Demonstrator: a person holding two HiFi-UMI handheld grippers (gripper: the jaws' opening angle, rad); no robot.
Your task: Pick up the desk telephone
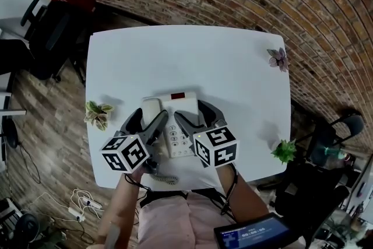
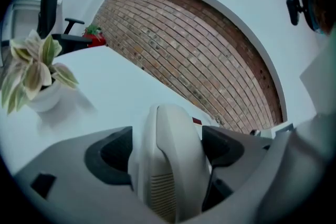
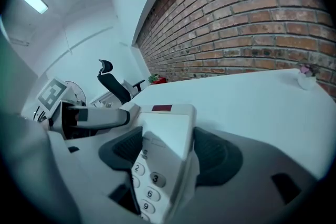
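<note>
Both grippers side by side, tilting down over desk telephone (image 1: 178, 101) on table (image 1: 175, 55). Left gripper (image 1: 147, 117) jaws standing apart, straddling handset (image 2: 168, 165). Right gripper (image 1: 198, 115) jaws standing apart, straddling keypad (image 3: 147, 186) body.

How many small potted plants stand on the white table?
3. A pale-leaved plant at the table's left edge, a purple plant near the far right corner, and a green plant at the right edge, nearer the camera. Part of the tabletop is covered, so another may be hidden.
</note>
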